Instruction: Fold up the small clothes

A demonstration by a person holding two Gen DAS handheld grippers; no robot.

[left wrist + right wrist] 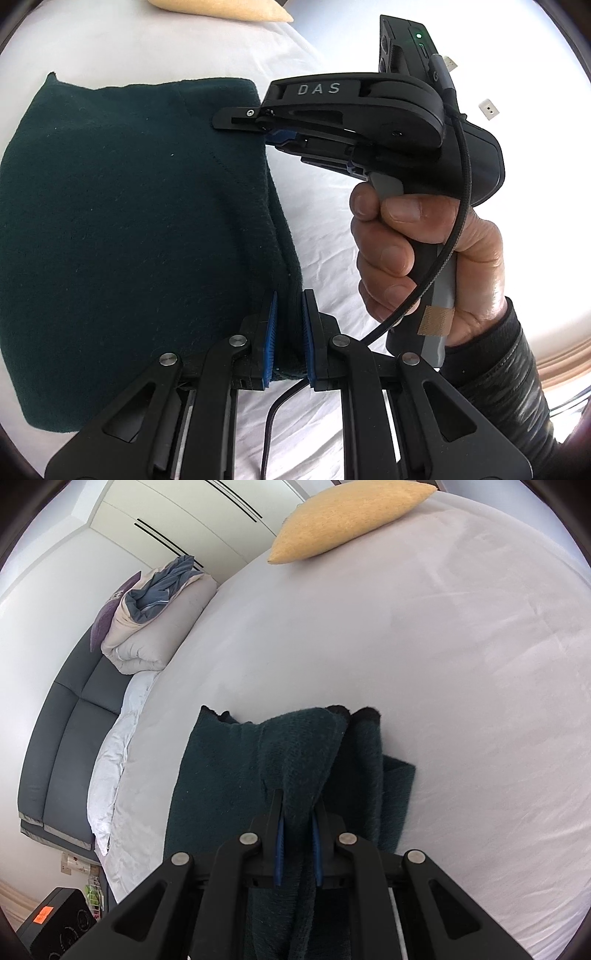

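Note:
A dark green knit garment (129, 221) lies on the white bed sheet (314, 206), folded over itself. My left gripper (289, 325) is shut on its near right edge, the fabric pinched between the blue pads. In the left wrist view my right gripper (266, 129), held by a hand (424, 251), clamps the garment's far right edge. In the right wrist view my right gripper (297, 823) is shut on a bunched fold of the green garment (229, 775), which drapes down between the fingers.
A yellow cushion (351, 517) lies at the far end of the bed. A rolled duvet with a grey-blue cloth (159, 616) sits by the grey headboard (70, 731). A black box (55, 923) stands on the floor at lower left.

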